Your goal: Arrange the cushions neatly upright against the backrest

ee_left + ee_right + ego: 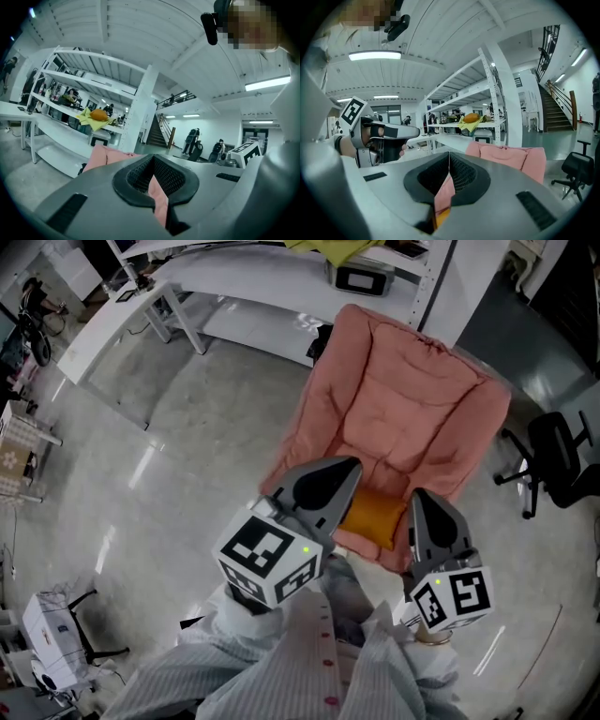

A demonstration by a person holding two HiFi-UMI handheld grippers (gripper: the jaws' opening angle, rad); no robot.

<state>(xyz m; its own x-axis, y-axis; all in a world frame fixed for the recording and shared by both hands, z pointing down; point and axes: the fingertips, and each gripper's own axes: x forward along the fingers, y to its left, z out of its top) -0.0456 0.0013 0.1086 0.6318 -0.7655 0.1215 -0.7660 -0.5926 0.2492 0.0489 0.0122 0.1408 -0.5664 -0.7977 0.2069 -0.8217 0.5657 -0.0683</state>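
The job has not really started. One orange cushion [373, 514] lies flat at the front of the pink chair [427, 442], close to the person. It is far from the backrest [398, 348], and it is not standing up. Both tools cover part of it in the head view, so I cannot tell if more cushions are there.

The left hand-held gripper [349, 471] is closed tight with nothing in it. The right hand-held gripper [422, 499] is closed tight too, and it is also empty. Both are up in the air over the front edge of the chair, one on each side of the cushion. They do not seem to touch it. In each gripper view only a thin strip of pink chair shows past the closed jaws, and the right one shows a bit of orange too.

I think all the work is left: open a gripper, grab the cushion, lift it, and stand it up straight against the backrest
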